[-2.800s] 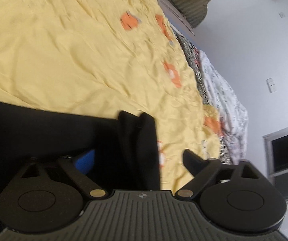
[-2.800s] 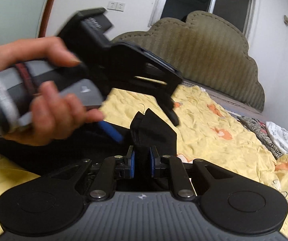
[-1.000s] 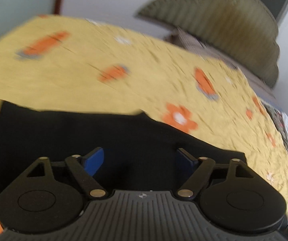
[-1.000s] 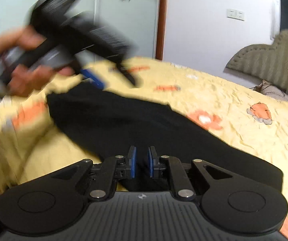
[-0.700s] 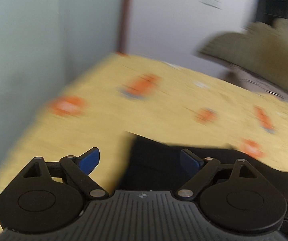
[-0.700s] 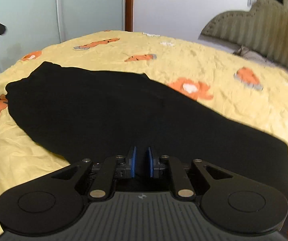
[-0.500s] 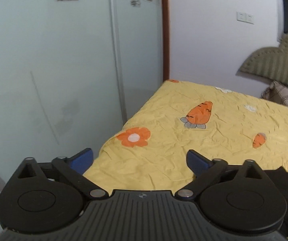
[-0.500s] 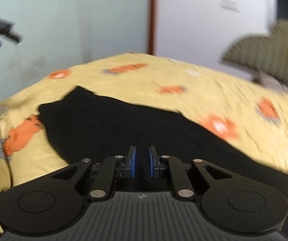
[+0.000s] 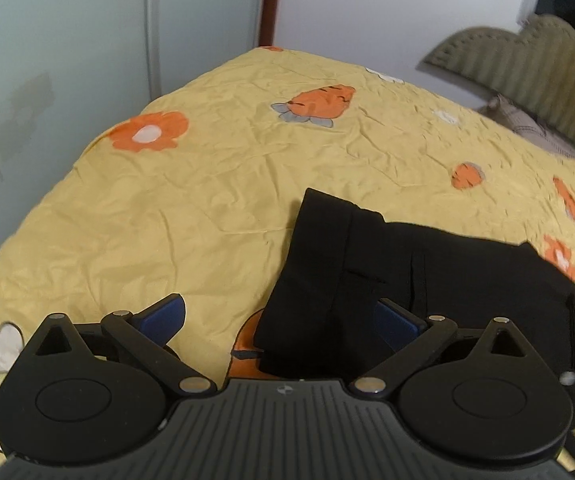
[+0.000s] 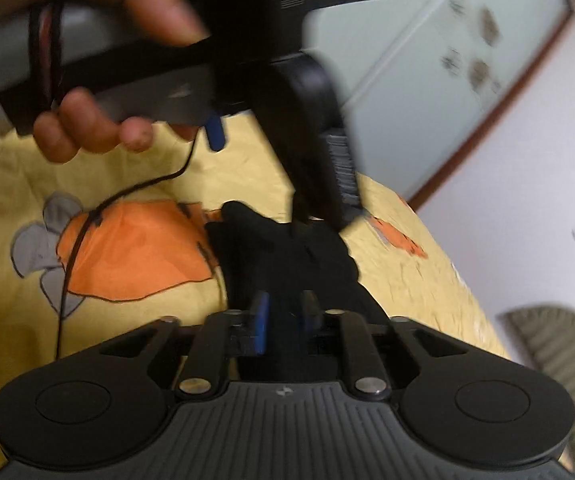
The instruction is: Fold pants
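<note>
Black pants (image 9: 427,264), folded, flat

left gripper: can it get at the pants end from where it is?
Probably yes. The left gripper is wide open right over the pants, the near end lying between its fingers on the bedsheet. Nothing blocks it.

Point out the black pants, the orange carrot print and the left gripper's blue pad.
black pants (image 9: 467,272), left wrist view, flat fabric mid-leg.
orange carrot print (image 9: 321,100), left wrist view, carrot body on the yellow sheet.
left gripper's blue pad (image 9: 163,316), left wrist view, the left-hand pad's face.
</note>
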A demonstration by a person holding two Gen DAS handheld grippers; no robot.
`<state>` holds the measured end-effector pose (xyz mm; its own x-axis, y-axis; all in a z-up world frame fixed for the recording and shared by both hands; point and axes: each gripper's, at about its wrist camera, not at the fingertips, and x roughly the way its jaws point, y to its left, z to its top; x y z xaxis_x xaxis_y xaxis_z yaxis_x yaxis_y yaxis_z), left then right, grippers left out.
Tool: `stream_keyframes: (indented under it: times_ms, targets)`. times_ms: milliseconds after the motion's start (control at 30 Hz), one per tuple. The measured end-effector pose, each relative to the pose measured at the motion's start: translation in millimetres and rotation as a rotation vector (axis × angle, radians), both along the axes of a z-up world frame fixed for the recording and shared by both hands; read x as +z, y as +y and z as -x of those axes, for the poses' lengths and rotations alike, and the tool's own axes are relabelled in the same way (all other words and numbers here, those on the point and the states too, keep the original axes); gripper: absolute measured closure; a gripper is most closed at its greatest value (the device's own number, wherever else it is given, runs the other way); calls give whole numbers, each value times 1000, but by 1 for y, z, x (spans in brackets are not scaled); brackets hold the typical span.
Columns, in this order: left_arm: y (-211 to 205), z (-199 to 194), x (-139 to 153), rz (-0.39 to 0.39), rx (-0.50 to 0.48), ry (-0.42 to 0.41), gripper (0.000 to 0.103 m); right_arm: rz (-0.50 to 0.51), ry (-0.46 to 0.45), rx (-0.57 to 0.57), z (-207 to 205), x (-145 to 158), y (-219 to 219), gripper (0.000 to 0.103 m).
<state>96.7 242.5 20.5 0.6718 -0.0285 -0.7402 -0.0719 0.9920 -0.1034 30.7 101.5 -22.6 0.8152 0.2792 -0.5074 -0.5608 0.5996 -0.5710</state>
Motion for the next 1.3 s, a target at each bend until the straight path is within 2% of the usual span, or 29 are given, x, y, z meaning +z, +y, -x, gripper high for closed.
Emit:
stream_keyframes:
  times_ms: [33, 100, 200, 367, 433, 600, 667, 700, 767, 800, 900, 1033, 1167, 1300]
  targets:
    - [2, -4, -3, 23, 4, 1, 1, 29, -12, 6, -2, -5, 6, 53]
    - [8, -6, -1, 71, 6, 0, 1, 84, -55, 33, 0, -14, 16, 40]
    - [14, -10, -3, 119, 20, 3, 1, 146, -109, 70, -1, -26, 27, 40]
    - [30, -14, -6, 192, 47, 29, 1, 257, -185, 44, -12, -40, 40, 40]
    - [35, -15, -8, 229, 54, 46, 1, 279, -185, 56, -14, -43, 44, 40]
    - [44, -17, -11, 349, 42, 80, 1, 319, -266, 88, -16, -51, 56, 42]
    - [46, -21, -14, 400, 24, 101, 1, 315, -266, 95, -21, -52, 59, 50]
    - [46, -23, -15, 414, 19, 111, 1, 313, -253, 99, -24, -53, 60, 66]
    - [43, -27, -17, 435, 6, 133, 1, 292, -238, 96, -28, -56, 61, 85]
    - [42, -29, -18, 446, -3, 144, 1, 276, -236, 94, -29, -56, 59, 86]
    - [39, -37, -24, 492, -6, 174, 1, 144, -181, 67, -31, -39, 47, 89]
    - [38, -51, -44, 650, -2, 228, 1, -85, -92, 3, -41, -2, 19, 89]
    - [36, -65, -57, 719, 55, 237, 1, -189, -54, -20, -46, 16, -1, 89]
    - [33, -81, -62, 797, 37, 230, 1, -248, -30, -34, -46, 23, -12, 89]
